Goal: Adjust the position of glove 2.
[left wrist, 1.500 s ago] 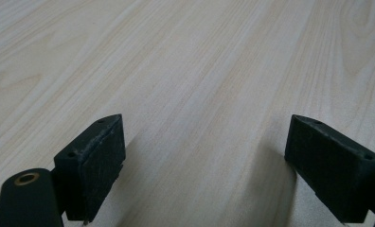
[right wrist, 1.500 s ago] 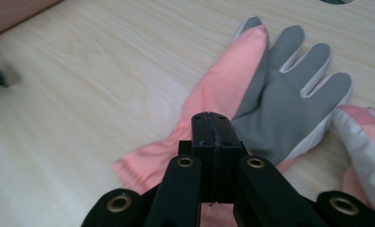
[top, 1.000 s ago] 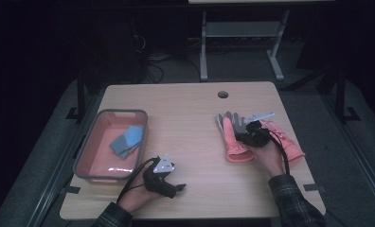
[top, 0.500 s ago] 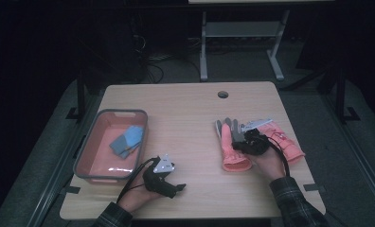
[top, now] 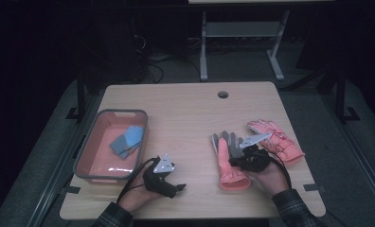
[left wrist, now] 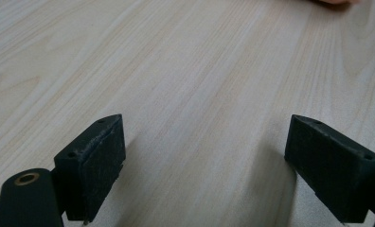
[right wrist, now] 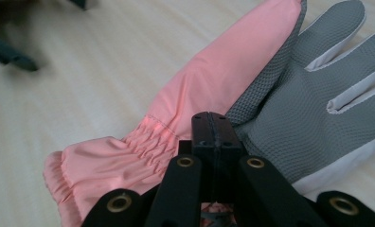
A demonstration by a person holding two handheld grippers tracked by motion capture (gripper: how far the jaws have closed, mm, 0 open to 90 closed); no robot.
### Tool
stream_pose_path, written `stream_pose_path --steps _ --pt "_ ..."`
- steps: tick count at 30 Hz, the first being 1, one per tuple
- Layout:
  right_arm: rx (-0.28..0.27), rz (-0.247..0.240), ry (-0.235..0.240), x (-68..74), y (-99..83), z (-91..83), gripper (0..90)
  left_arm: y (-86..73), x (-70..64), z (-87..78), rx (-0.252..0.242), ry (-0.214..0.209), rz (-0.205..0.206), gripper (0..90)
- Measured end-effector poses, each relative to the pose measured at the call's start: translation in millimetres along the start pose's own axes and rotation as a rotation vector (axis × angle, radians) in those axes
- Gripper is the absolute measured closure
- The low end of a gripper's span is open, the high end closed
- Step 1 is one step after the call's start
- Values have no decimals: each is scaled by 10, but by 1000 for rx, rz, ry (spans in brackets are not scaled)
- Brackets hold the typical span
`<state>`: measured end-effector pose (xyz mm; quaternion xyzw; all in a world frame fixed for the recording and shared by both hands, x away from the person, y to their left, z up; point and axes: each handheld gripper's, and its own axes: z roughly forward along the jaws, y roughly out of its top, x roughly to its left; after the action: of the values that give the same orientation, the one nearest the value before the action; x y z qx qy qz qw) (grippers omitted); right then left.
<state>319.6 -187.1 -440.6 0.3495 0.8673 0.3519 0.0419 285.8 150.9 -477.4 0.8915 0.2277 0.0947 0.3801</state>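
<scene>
A pink glove with a grey palm (top: 230, 171) (right wrist: 209, 80) lies palm up on the table's right half. My right gripper (top: 234, 162) (right wrist: 214, 135) is shut on it near the gathered wrist, jaws pressed together, pink fabric showing under the linkage. A second pink glove (top: 276, 140) lies just to its right. My left gripper (top: 177, 187) (left wrist: 204, 165) rests near the front edge, right of the tray, open wide over bare wood with nothing between its jaws.
A grey-rimmed pink tray (top: 87, 158) at the front left holds a folded blue cloth (top: 128, 141). A cable hole (top: 223, 94) sits near the table's far edge. A metal stand (top: 242, 33) is on the dark floor beyond.
My right gripper has drawn the grey-palmed glove toward the front edge and slightly left. The left gripper has stayed where it was.
</scene>
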Motion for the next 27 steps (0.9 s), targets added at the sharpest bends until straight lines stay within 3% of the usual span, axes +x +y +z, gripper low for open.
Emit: stream_pose_path --steps 4,8,11,15,20,27 --pt "5 -12 33 135 -78 -40 898 0 0 1 0 0 0 124" --pt "-41 -23 16 155 -59 -130 898 5 1 1 2 -2 0 124" --pt "-76 3 -37 24 21 -194 898 8 6 6 0 -1 4 124" --pt "-61 38 -103 -179 85 -155 898 9 2 9 0 -3 -1 124" --pt "-36 64 -125 -308 42 -78 898 10 3 9 0 -3 -1 124" --pt "-4 62 -128 -331 44 47 897 13 4 11 2 -4 0 124"
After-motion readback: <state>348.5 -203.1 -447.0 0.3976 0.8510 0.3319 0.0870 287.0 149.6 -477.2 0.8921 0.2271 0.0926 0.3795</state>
